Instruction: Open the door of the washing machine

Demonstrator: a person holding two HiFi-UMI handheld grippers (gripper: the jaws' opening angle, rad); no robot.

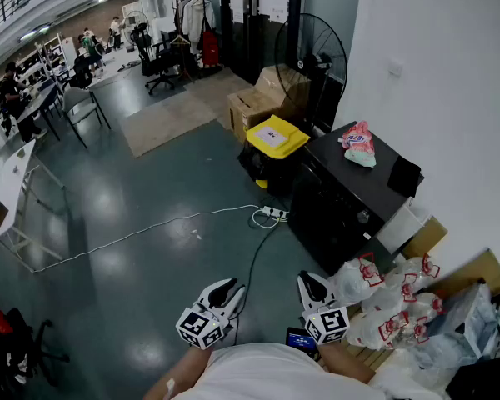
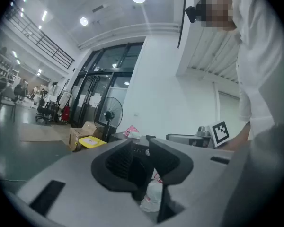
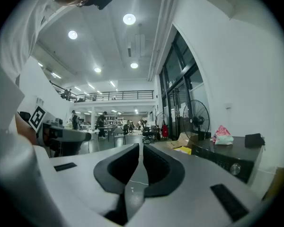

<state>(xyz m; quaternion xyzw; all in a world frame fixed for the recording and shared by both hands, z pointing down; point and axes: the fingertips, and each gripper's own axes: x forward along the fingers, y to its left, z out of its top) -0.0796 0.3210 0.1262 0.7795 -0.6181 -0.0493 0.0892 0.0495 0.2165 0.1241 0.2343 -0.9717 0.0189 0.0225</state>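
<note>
Left claw (image 1: 226, 289) stood part open, empty. Right claw (image 1: 309, 282) showed a narrow slit, empty. Black box-shaped washing machine (image 1: 327, 213) stood against white wall (image 1: 450, 98), well apart from both.

My left gripper (image 1: 225, 288) is held level in front of me, jaws apart with nothing between them. My right gripper (image 1: 311, 283) sits level alongside, jaws only narrowly apart, empty.

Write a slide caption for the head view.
Left hand-held gripper and right hand-held gripper, both empty, held before a black washing machine.
</note>
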